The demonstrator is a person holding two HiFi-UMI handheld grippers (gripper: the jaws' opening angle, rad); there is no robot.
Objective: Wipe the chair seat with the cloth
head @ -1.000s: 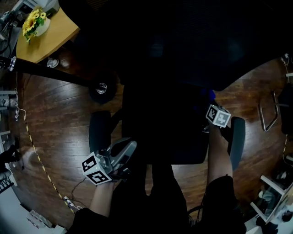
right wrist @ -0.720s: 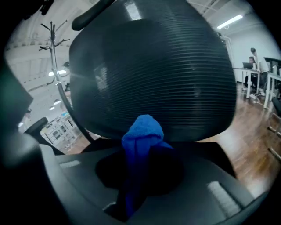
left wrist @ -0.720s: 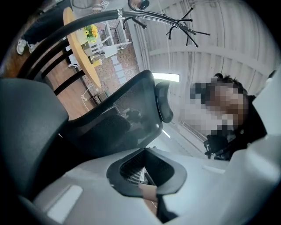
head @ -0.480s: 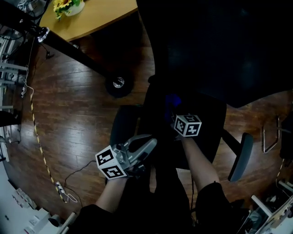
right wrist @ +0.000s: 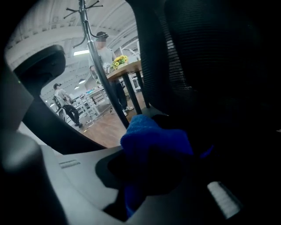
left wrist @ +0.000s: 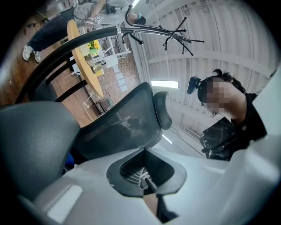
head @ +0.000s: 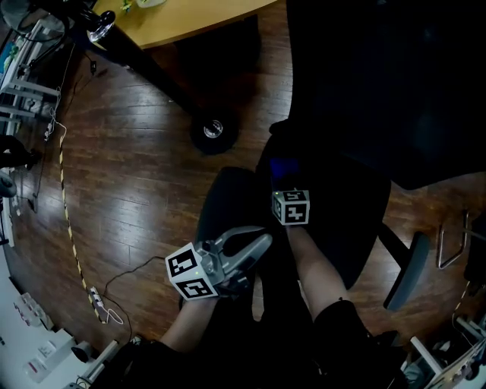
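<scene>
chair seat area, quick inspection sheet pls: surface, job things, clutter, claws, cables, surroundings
surface: black chair seat, too dark to judge dirt
job's things: blue cloth, bunched, toward the backrest
clutter: nothing seen on the seat
claws: right claw shut on the cloth; left claw shut, empty, off the seat
cables: thin cable on the wood floor, left of the chair
surroundings: wooden table, coat stand, people in the background

Bunched blue cloth sits on the black chair seat.
</scene>
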